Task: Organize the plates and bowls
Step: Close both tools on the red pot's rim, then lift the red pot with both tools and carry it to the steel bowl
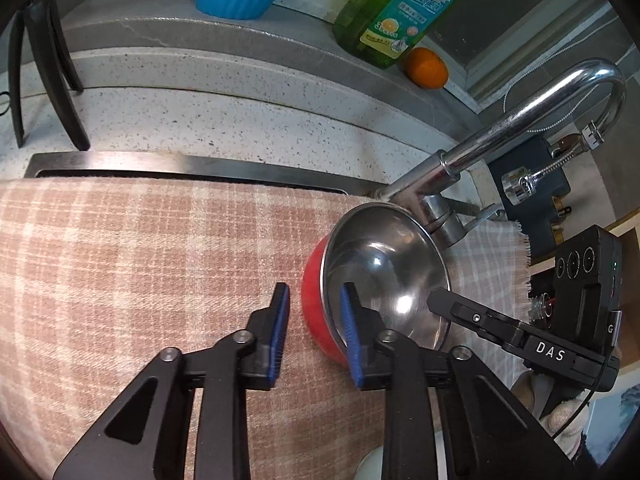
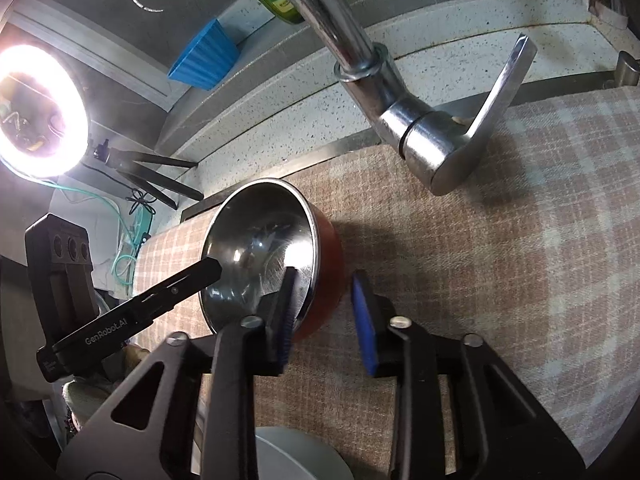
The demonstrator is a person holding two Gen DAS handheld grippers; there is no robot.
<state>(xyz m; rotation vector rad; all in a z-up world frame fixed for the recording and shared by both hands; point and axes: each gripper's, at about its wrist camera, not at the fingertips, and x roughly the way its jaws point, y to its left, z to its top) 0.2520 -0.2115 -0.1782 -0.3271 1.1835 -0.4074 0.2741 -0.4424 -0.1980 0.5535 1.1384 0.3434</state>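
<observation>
We have one bowl to deal with: steel inside, red outside, sitting on the checked cloth that covers the table just in front of the faucet.

Our left gripper straddles the bowl's near-left wall, one blue pad outside against the red side and the other inside over the steel. Its jaws stand narrowed around the rim; we judge them clamped on it, though the outer pad seems to show a sliver of cloth between it and the red wall, so the contact is not certain.

Our right gripper does the mirror of this from the other side: its left pad is inside the bowl, its right pad outside the red wall, jaws drawn in on the rim. Again the outer pad looks slightly off the wall.

So the bowl lies directly ahead of and between both grippers, each holding an opposite stretch of rim, neither nearer than the other. The bowl is round, so no long axis matters; we judge a level, joint lift comes next.

A pale plate edge shows below the right gripper.
</observation>
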